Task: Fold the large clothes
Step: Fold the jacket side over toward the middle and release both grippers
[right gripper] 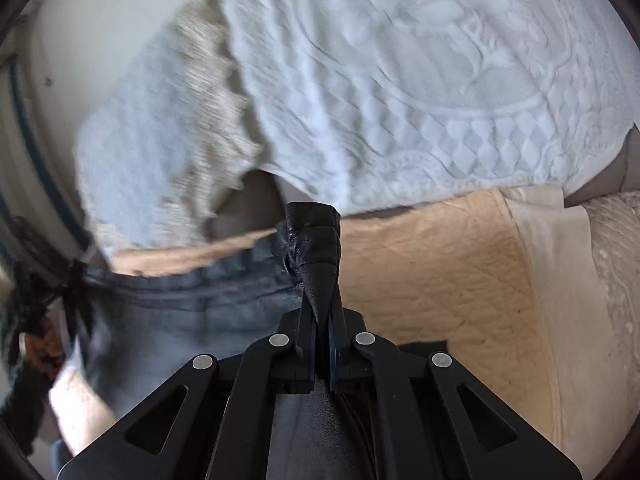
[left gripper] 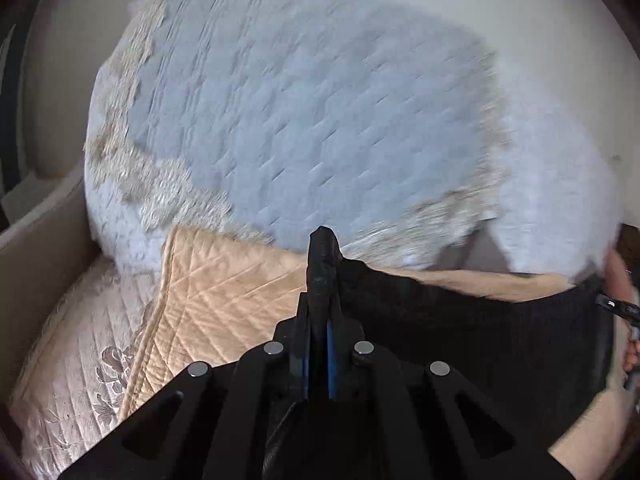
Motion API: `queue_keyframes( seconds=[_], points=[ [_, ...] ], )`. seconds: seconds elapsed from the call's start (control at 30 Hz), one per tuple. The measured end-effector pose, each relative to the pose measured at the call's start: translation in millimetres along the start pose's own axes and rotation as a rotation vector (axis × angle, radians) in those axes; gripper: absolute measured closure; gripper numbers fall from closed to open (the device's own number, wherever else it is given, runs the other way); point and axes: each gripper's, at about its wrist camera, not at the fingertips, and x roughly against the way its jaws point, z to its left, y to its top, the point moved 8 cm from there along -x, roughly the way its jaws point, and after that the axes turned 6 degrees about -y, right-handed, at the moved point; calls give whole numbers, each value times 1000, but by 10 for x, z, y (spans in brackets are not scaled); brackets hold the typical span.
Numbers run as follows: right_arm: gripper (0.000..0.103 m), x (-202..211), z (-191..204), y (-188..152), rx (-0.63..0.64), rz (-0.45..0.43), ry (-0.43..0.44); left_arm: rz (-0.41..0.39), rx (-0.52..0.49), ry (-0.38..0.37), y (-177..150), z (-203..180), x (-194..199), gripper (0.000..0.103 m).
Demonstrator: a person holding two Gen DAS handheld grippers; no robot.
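Hand-held gripper, left [left gripper: 322, 248]: we find its jaws pressed together on a corner of the dark garment [left gripper: 472, 332], with a tuft of the cloth standing up between the tips. Hand-held gripper, right [right gripper: 314, 224]: likewise clamped on the opposite corner of the same garment, a bunched fold pinched between its tips. The garment hangs stretched between the two, above the tan quilted cover [left gripper: 224, 288] on the bed, in front of the pale blue-white bedspread [left gripper: 304, 112]. In the right wrist view the cloth reads as a faded grey-blue, heavy weave with a stitched band along its top edge, possibly a waistband; in the left view it looks near black, so we cannot settle its true colour. We judge the main risk to be slippage: each grip takes only a small wad at the edge, and the weight of a large garment could drag it free if the hands pull apart too hard or swing fast. A second risk is an uneven fold, should one corner ride higher than the other. The tan cover is satiny, with diamond stitching and a corded border, slick enough for the garment to slide when laid down. The bedspread is thick, embossed with lozenges and scrolls, and edged with beige lace whose frills could snag a trailing hem.
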Motion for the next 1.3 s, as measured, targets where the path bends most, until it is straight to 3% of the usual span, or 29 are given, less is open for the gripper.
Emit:
queue_keyframes(
  seconds=[0.2,0.27,0.4,0.47,0.57,0.7,0.73,0.83,0.93,1.07,1.3],
  points=[
    [98,-983,-235,-403,14,192,-131,218,-19,174,-626,395,-1033,97],
    [91,-1158,-279,-548,42,224,-167,244,-23,207,-783,441,-1157,95],
    [85,-1156,-336,-556,12,236,-150,256,-16,207,-762,468,-1177,87],
    [81,-1036,-332,-532,18,246,-181,266,4,211,-708,487,-1113,81],
    [80,-637,-236,-448,45,181,-188,212,24,179,-563,456,-795,81],
    [79,24,19,-693,71,113,-107,125,-20,105,-579,224,-186,79],
    [79,107,45,-819,83,117,-103,113,-35,82,-651,152,-52,74],
    [79,100,-167,-1201,56,182,-159,154,-69,85,-986,-7,81,71],
    [102,-4,-452,-1368,-26,215,-184,275,-27,146,-1357,153,-85,71],
    [93,158,-322,-1232,-29,193,-205,240,0,139,-1250,60,103,71],
    [93,243,-119,-1191,-15,165,-169,190,-29,99,-1131,-278,326,71]
  ],
)
